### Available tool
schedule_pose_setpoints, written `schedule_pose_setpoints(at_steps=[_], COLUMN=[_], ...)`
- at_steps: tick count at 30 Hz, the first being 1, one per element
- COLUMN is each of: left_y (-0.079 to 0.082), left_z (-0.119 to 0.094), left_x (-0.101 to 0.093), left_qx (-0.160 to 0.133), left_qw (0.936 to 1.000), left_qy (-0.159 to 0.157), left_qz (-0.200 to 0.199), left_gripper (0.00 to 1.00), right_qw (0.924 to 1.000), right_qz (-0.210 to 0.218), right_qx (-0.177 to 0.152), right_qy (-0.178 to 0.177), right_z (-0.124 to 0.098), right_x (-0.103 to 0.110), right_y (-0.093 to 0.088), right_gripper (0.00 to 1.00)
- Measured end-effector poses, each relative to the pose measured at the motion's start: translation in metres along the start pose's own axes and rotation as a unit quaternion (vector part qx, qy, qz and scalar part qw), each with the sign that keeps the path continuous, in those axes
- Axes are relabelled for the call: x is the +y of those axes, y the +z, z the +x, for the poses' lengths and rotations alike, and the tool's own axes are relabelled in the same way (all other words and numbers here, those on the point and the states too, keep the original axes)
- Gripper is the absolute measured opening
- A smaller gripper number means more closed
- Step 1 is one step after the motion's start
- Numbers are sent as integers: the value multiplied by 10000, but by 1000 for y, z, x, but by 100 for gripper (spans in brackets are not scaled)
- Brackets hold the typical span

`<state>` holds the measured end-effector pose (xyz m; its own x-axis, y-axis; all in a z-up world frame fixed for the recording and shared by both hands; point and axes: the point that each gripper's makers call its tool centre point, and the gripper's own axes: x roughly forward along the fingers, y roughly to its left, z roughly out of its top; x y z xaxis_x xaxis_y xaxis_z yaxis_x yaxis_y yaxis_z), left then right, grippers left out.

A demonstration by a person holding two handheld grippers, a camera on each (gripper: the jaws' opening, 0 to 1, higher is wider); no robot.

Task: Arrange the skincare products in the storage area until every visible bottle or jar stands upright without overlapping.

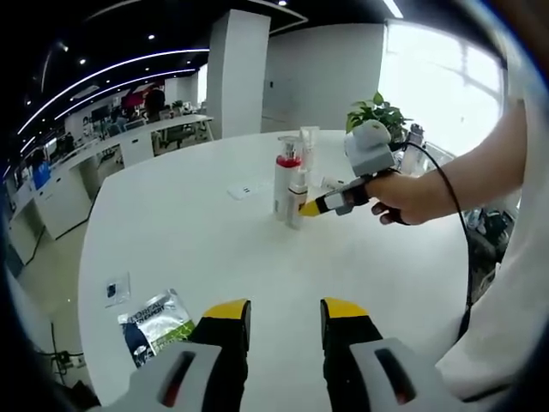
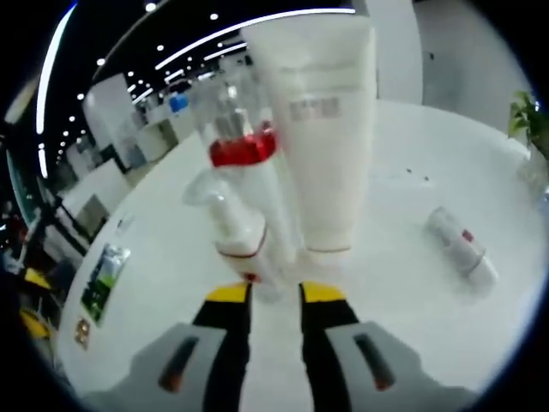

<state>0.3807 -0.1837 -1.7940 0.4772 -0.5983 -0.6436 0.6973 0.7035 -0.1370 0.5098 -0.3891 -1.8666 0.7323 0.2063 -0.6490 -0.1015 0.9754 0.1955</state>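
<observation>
A cluster of skincare products stands mid-table: a bottle with a red collar (image 1: 288,172) (image 2: 244,150), a tall white tube (image 2: 322,129) on its cap, and a small white pump bottle (image 1: 298,199) (image 2: 236,232). The pump bottle leans, with its base between the tips of my right gripper (image 2: 274,293), which looks shut on it. In the left gripper view a hand holds that right gripper (image 1: 319,205) against the cluster. Another white bottle with a red band (image 2: 463,245) lies on its side to the right. My left gripper (image 1: 285,311) is open, low over the near table.
The round white table (image 1: 189,240) carries a green-and-silver packet (image 1: 154,322) (image 2: 103,270) and a small card (image 1: 116,290) near its edge, plus a paper slip (image 1: 243,190). A potted plant (image 1: 377,112) stands at the far side. The person's arm (image 1: 480,172) reaches in from the right.
</observation>
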Motion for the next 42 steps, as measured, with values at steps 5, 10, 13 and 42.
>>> schedule_pose_setpoints(at_steps=[5,10,13,42], left_y=[-1,-1,1,26], left_z=[-2,-2,0,-18], left_x=[1,0,-2,-65], left_qx=[11,11,4,-465], left_qw=[10000,10000,10000,9956], left_qy=[29,11,-14,-614], left_qz=[-1,10,28,527], left_gripper=[33,33,33,34], right_qw=[10000,10000,9999,9945], right_qz=[-2,53,102,806], right_qx=[29,30,41,-494], right_qy=[-30,-41,-44,-452], right_z=[1,0,-2,-132], right_x=[-2,-6,-7,-45], right_y=[-1,-2,-5,-54], right_gripper=[21,21,21,27])
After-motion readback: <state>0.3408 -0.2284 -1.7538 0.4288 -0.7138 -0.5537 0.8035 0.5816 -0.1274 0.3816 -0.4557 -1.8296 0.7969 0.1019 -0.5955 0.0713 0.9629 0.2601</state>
